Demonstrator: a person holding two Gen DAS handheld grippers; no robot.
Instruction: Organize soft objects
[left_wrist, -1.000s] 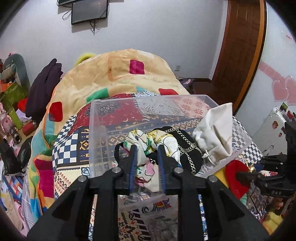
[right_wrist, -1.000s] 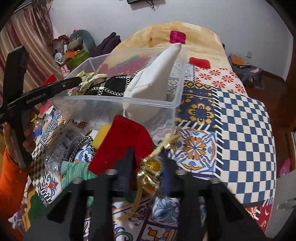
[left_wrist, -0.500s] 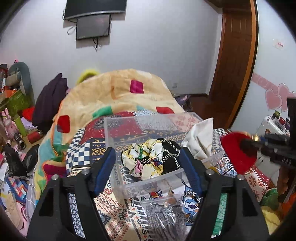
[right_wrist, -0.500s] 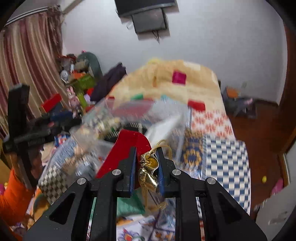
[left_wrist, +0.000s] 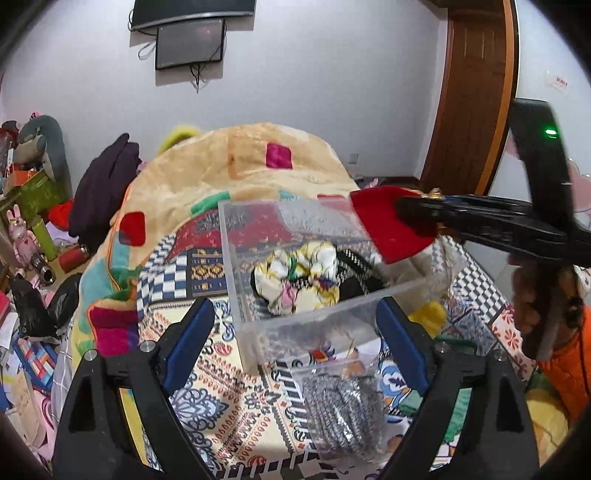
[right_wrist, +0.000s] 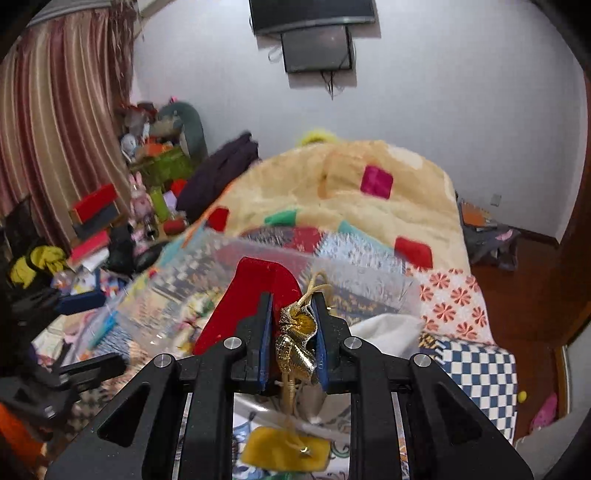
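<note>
Above the right-hand end of the clear plastic bin (left_wrist: 325, 306), which sits on the patterned bedspread (left_wrist: 207, 376), my right gripper (right_wrist: 293, 325) is clenched on the red pouch (right_wrist: 258, 291), pinching its gathered gold neck (right_wrist: 297, 332) with a gold cord trailing down. From the left wrist view the pouch (left_wrist: 388, 225) hangs just over the bin's right rim, its flat body jutting leftward from the claw toward the bin's middle. So the drop I judge to be next depends on one thing: the bin's opening lies below and slightly left of that claw, and the right hand is plainly the nearer one.

My left gripper (left_wrist: 295, 332) is released, its blue-padded fingers (left_wrist: 188, 336) spread wide and holding nothing, at the bin's near wall.

Inside the bin lie a crumpled floral scrunchie (left_wrist: 299, 277) and something black with a chain beside it. Near the bedspread's front edge lies a clear packet of silvery woven material (left_wrist: 343, 410). The pouch looks stiff, felt-like and flat; its gold neck is crinkled and shiny.
</note>
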